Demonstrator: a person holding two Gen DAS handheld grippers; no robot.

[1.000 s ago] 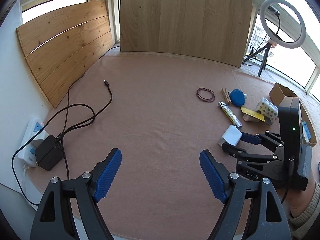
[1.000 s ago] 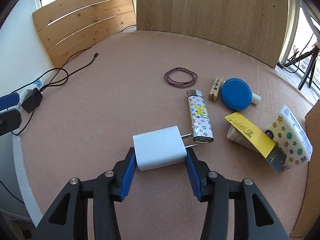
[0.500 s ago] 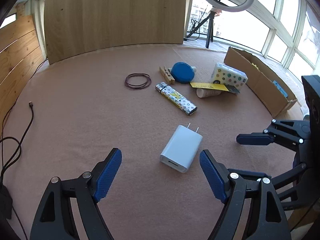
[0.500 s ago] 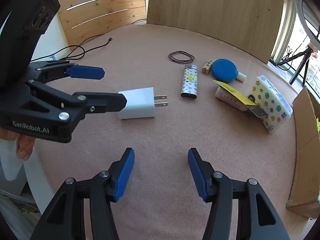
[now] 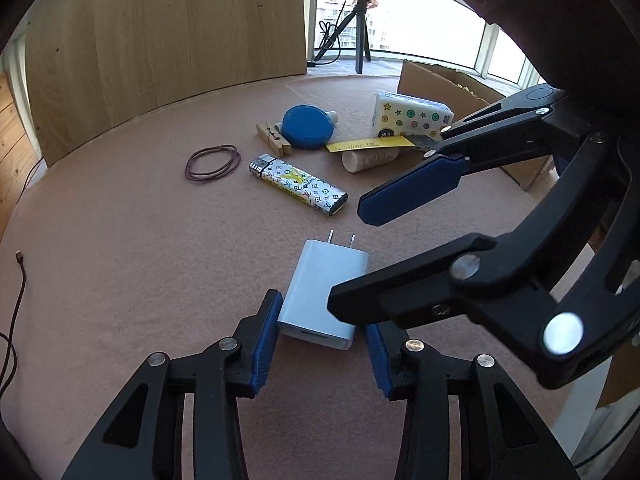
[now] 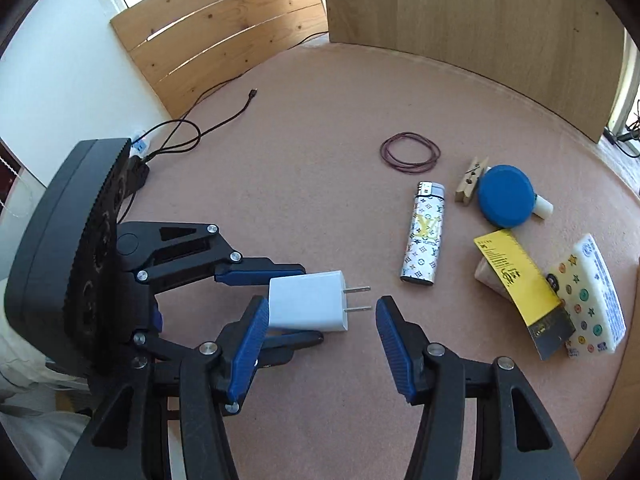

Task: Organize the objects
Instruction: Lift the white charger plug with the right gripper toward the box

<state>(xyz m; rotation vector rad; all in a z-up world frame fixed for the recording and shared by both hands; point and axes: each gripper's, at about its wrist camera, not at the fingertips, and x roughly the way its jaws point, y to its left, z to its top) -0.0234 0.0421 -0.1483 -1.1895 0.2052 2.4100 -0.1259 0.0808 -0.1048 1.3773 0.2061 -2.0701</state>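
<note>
Here the white charger [image 5: 324, 290] is bracketed near its rear end by the left gripper [image 5: 320, 336], contact unclear; the right gripper [image 6: 318, 344] is held open just beside its prongs. Far right, a cardboard box [image 5: 430, 76] is seen, contents indistinct.

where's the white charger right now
In the left wrist view the white charger sits low centre between the left gripper pads, prongs toward the patterned lighter, on the pink table cover.
</note>
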